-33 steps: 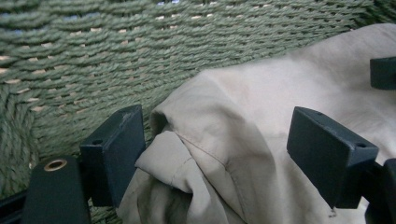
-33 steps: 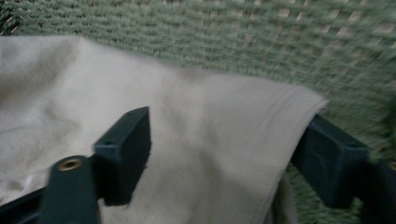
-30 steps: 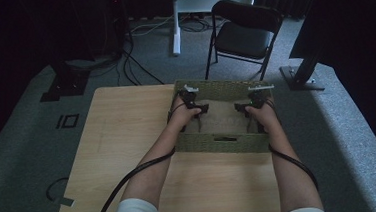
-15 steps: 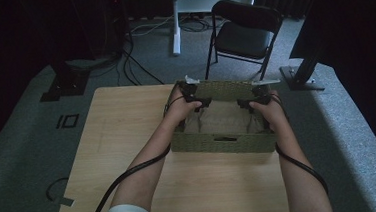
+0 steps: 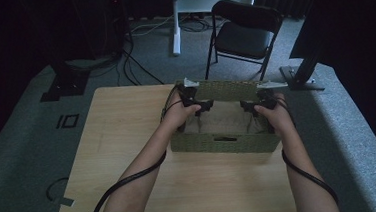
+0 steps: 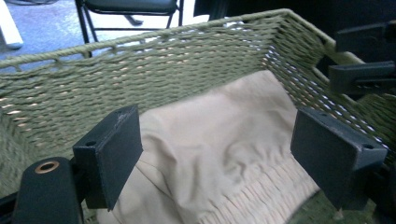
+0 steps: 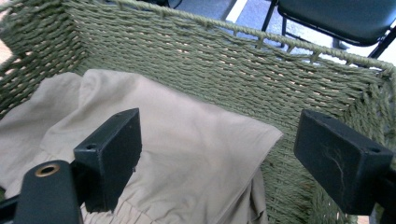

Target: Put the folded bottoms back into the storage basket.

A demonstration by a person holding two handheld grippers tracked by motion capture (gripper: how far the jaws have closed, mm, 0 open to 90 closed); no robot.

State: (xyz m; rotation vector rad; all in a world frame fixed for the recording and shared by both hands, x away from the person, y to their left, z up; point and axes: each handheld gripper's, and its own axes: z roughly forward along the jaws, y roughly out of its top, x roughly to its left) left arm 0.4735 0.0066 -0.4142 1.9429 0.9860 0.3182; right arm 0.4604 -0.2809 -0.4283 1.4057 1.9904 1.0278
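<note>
A tan cloth (image 6: 224, 140) lies on the bottom of the green woven basket (image 5: 218, 144) on the table (image 5: 123, 135). Both grippers hang over the basket, jaws spread wide and holding nothing. The cloth sits right below and ahead of the left gripper (image 6: 217, 158) and the right gripper (image 7: 217, 158). It stretches side to side, from one gripper to the other, so neither is clearly nearer.

High view: fixed above the person's side, facing forward and down over the whole worktop (image 5: 128, 140), floor and folding chair (image 5: 243, 32) beyond
Left gripper view: rides the left claw (image 6: 217, 154), close inside the green woven basket (image 6: 140, 70), facing its far wall
Right gripper view: rides the right claw (image 7: 219, 154), equally close
Shared: basket interior and beige cloth (image 7: 187, 140)
</note>
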